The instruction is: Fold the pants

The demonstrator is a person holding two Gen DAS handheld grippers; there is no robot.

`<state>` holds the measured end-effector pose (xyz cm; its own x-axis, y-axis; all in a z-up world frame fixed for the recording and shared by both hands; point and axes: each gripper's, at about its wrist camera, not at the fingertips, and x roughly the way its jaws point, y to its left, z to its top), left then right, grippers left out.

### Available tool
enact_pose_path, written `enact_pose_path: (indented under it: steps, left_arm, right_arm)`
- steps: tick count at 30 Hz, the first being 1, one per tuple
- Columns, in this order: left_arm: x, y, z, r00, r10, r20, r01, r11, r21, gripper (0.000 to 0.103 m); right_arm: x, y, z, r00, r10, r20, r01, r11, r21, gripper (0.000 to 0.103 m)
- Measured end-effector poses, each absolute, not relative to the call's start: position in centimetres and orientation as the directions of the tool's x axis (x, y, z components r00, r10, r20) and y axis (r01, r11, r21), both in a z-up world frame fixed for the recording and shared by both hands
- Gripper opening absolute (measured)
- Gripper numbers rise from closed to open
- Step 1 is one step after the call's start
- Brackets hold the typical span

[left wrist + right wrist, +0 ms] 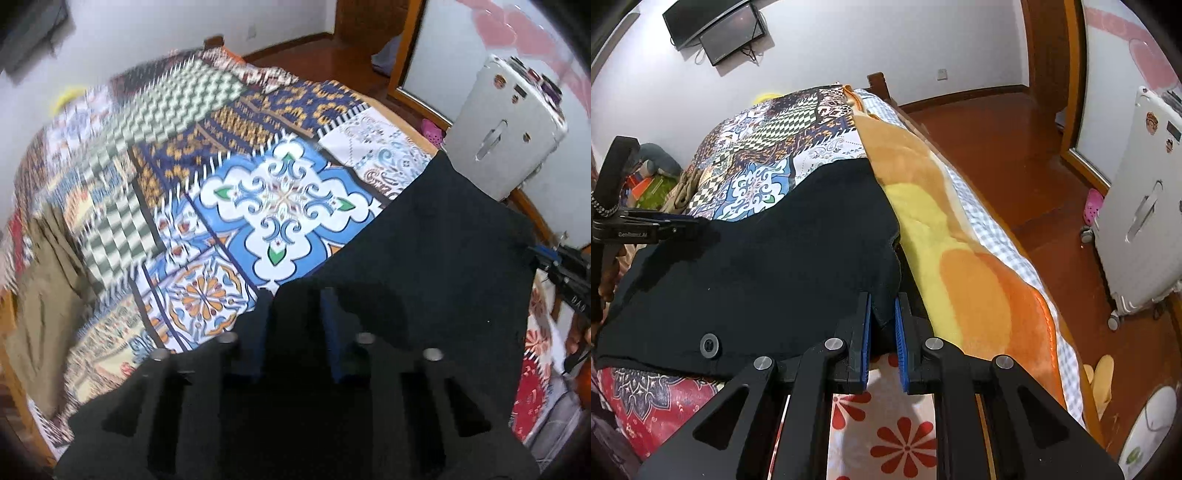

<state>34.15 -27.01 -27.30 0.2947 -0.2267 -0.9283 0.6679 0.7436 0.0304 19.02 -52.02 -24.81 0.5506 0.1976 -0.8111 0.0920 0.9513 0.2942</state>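
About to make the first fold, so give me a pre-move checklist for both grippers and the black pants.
1. Right gripper shut on the black pants at a waistband corner: ok.
2. Left gripper clamped on the pants' other corner: ok, cloth sits between its fingers, as the right wrist view also shows.
3. Waistband stretched between the two grippers: ok, with the button facing up.
4. Pants lying flat on the patterned bedspread: cannot tell, the far legs are partly hidden.
5. Fold path free: not ok, the orange blanket borders the pants.
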Motion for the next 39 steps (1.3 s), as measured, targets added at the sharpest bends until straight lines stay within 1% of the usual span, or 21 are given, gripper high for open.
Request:
enact_pose_path:
  steps: [2, 3, 7, 13, 15, 16, 17, 19, 20, 23, 25, 27, 28, 32, 34, 39]
  left_arm:
    - [33.9, -27.2, -26.9, 0.320, -0.230, -0.919, 0.678, 0.733, 0.052, 0.013]
    - [34.1, -27.2, -26.8, 0.327, -0.229, -0.917, 0.676, 0.734, 0.058, 0.007]
    - [34.9, -26.7, -26.9, 0.321, -0.240, -0.916, 0.651, 0.758, 0.030, 0.005]
    - [35.2, -26.3, -27.5, 0.316, -0.217, -0.924, 0.630, 0.776, 0.034, 0.005]
    - [35.1, -25.7, -26.7, 0.327, -0.229, -0.917, 0.613, 0.790, 0.021, 0.005]
    - [35.0, -25.3, -26.2, 0.335, -0.239, -0.911, 0.603, 0.798, 0.012, 0.005]
    - [34.9, -24.6, -25.6, 0.346, -0.246, -0.905, 0.590, 0.808, 0.006, 0.007]
    - [34.4, -23.3, -24.5, 0.369, -0.251, -0.895, 0.568, 0.823, 0.003, 0.011]
    - [34.2, -22.6, -24.0, 0.381, -0.251, -0.890, 0.558, 0.830, 0.005, 0.012]
    - [33.3, -19.5, -22.2, 0.428, -0.248, -0.869, 0.516, 0.857, 0.009, 0.021]
    - [32.5, -17.0, -21.0, 0.467, -0.236, -0.852, 0.474, 0.881, 0.016, 0.033]
    - [31.7, -14.1, -19.8, 0.507, -0.218, -0.834, 0.421, 0.907, 0.019, 0.041]
    - [31.2, -12.1, -19.1, 0.529, -0.202, -0.824, 0.385, 0.923, 0.021, 0.043]
    - [29.5, -4.7, -17.6, 0.577, -0.117, -0.808, 0.235, 0.972, 0.027, 0.047]
    - [28.6, -1.1, -17.3, 0.588, -0.071, -0.805, 0.154, 0.988, 0.026, 0.050]
    - [26.2, 7.6, -17.5, 0.583, 0.046, -0.811, -0.032, 0.999, 0.033, 0.053]
  right_arm:
    - [18.8, -52.2, -24.8, 0.552, 0.197, -0.810, 0.097, 0.950, 0.298, 0.011]
    - [18.6, -52.3, -24.9, 0.550, 0.198, -0.811, 0.101, 0.948, 0.301, 0.011]
    - [18.7, -52.2, -25.5, 0.542, 0.200, -0.816, 0.109, 0.946, 0.305, 0.011]
    - [19.2, -51.8, -25.8, 0.515, 0.185, -0.837, 0.101, 0.956, 0.274, 0.012]
    - [19.2, -52.2, -25.7, 0.508, 0.195, -0.839, 0.107, 0.952, 0.286, 0.015]
    - [19.2, -52.4, -25.5, 0.505, 0.192, -0.842, 0.115, 0.952, 0.285, 0.018]
    - [19.2, -52.6, -25.4, 0.502, 0.183, -0.846, 0.122, 0.953, 0.278, 0.024]
    - [19.2, -52.9, -25.0, 0.498, 0.149, -0.854, 0.138, 0.959, 0.247, 0.031]
    - [19.2, -52.9, -24.7, 0.500, 0.138, -0.855, 0.140, 0.961, 0.238, 0.031]
    - [19.4, -53.3, -23.7, 0.517, 0.125, -0.847, 0.136, 0.965, 0.225, 0.032]
    - [19.8, -53.2, -23.0, 0.530, 0.113, -0.841, 0.129, 0.969, 0.212, 0.033]
    - [20.5, -52.8, -22.2, 0.545, 0.112, -0.831, 0.111, 0.973, 0.203, 0.035]
    - [20.9, -52.4, -21.8, 0.552, 0.116, -0.826, 0.097, 0.975, 0.202, 0.038]
    - [22.7, -50.1, -20.7, 0.560, 0.150, -0.815, 0.021, 0.981, 0.195, 0.039]
    - [23.9, -48.1, -20.1, 0.564, 0.179, -0.806, -0.040, 0.981, 0.190, 0.039]
    - [26.3, -42.5, -18.6, 0.565, 0.260, -0.783, -0.190, 0.965, 0.183, 0.039]
